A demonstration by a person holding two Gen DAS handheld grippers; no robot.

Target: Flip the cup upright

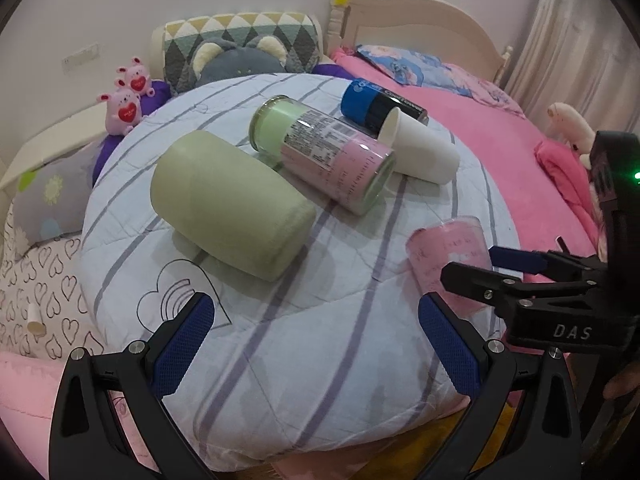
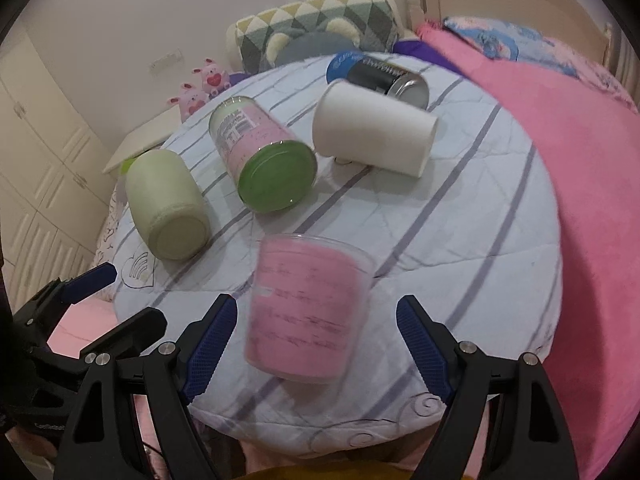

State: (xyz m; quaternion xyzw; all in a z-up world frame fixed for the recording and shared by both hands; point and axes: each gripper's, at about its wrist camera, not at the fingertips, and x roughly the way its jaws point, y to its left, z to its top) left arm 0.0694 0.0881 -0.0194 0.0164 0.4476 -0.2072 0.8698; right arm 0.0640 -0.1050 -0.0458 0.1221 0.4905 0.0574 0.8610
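Note:
A pink translucent cup [image 2: 306, 308] stands roughly upright, slightly tilted and blurred, on the striped quilt; it also shows in the left wrist view [image 1: 450, 258]. My right gripper [image 2: 316, 340] is open with its blue pads on either side of the cup, not touching it. My left gripper [image 1: 316, 344] is open and empty over the quilt's near edge, left of the cup. Several other cups lie on their sides: a pale green cup [image 1: 232, 204], a pink and green glass jar [image 1: 324, 154], a white paper cup [image 1: 420, 146] and a blue and black can [image 1: 378, 106].
The striped quilt [image 1: 320, 320] forms a rounded mound on a bed. A pink blanket [image 2: 592, 200] lies to the right. Pillows, plush pigs [image 1: 126, 100] and a grey bear cushion [image 1: 236, 58] sit behind. A white wardrobe [image 2: 36, 168] stands at left.

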